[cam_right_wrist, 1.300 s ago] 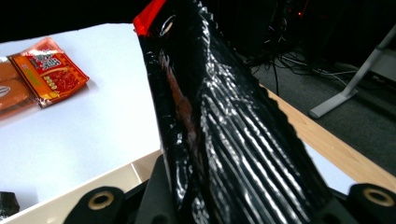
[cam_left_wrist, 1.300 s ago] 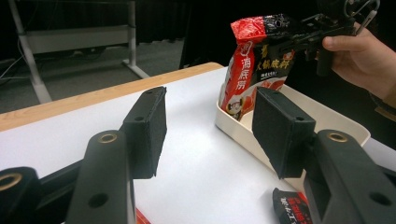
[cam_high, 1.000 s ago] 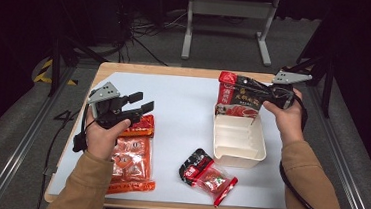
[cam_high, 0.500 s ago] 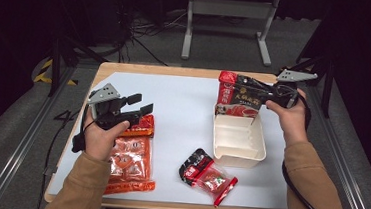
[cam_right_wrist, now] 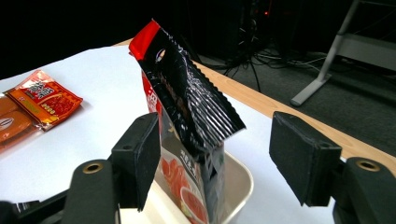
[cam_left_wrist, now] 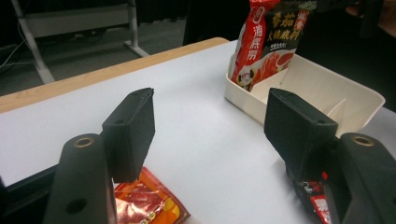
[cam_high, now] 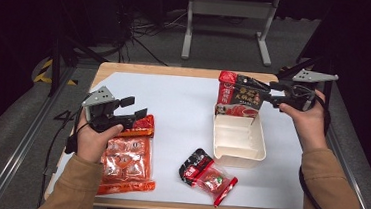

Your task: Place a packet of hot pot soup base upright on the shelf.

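High view: the red-and-black sauce packet stands upright in the far end of the white tray, right of centre.

Left gripper view: left gripper gapes, nothing between.

Right gripper view: right gripper, just opening, straddles the packet unclamped.

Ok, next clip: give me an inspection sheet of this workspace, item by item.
Surface: white table top with a wooden edge.
Job's things: red-and-black sauce pouch standing upright in the far end of the cream tray.
Clutter: orange snack packs at the left; small red-and-black packet at the near edge.
Tongs: right tongs have just been opening, jaws either side of the pouch, not pressing on it; left tongs open, empty, above the orange packs.
Cables: black cable trailing by the right sleeve; loose cables on the floor beyond the table.
Surroundings: dark room, grey metal stand behind.
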`<state>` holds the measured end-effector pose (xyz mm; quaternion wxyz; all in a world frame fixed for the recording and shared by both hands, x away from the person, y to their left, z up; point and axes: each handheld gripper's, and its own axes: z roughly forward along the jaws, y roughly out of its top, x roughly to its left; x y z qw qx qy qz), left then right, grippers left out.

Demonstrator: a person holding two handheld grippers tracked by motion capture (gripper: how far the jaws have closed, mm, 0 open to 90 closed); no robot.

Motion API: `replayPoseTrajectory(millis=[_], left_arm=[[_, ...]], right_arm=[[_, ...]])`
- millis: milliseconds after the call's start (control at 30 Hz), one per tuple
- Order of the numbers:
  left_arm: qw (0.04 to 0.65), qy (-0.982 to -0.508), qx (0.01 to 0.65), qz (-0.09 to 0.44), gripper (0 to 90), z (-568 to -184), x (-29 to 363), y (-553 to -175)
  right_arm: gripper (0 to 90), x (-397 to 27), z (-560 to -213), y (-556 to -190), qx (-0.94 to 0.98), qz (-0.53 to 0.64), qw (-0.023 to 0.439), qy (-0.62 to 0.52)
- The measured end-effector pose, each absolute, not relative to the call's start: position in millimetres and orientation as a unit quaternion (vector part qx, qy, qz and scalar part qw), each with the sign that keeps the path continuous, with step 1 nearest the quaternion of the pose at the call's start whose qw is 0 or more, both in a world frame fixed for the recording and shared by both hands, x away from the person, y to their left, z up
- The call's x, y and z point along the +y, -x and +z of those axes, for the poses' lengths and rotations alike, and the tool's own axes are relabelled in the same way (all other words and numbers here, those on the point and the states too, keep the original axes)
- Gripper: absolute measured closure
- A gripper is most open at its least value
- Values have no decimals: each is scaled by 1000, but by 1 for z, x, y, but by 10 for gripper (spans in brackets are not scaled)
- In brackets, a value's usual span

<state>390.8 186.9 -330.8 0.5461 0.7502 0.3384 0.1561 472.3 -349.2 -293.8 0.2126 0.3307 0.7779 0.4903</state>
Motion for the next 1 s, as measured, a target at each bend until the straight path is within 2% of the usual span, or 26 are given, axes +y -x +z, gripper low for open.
replayPoseTrajectory(millis=[167, 633, 1000], left_arm=[[541, -754, 337, 157, 334, -333, 193, -389], [523, -765, 338, 163, 316, -335, 207, -387], [493, -770, 359, 187, 304, -342, 228, -391]], right_arm=[[326, -353, -288, -460, 779, 482, 226, -331], [316, -352, -285, -419, 772, 498, 226, -325], [304, -348, -301, -395, 779, 489, 222, -323]])
